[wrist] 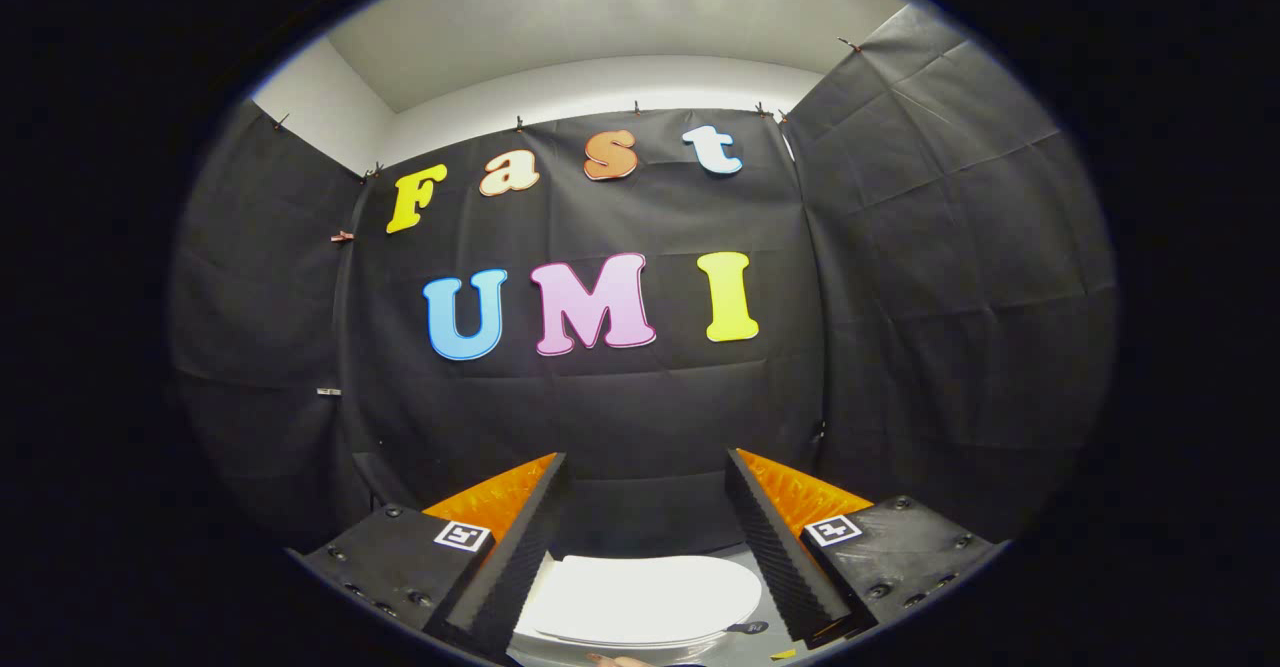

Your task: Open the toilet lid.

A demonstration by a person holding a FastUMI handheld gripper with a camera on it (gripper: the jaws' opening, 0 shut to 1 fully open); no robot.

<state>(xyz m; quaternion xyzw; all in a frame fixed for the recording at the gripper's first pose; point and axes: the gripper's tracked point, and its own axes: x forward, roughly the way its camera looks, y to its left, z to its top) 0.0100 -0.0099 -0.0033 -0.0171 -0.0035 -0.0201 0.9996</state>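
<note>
Below and between the fingers of the open, empty claw (645, 467) lies the closed toilet lid (645, 597).

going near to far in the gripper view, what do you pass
open gripper fingers → white toilet lid, lying flat between them → black cloth wall → white wall strip above the cloth

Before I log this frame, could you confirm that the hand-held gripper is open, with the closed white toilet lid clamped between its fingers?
Not quite: nothing is clamped. In the gripper view the hand-held gripper is open, its fingers spread wide and touching nothing. The white toilet lid is closed, as you say, but it lies flat below and between the fingers, apart from both.
</note>
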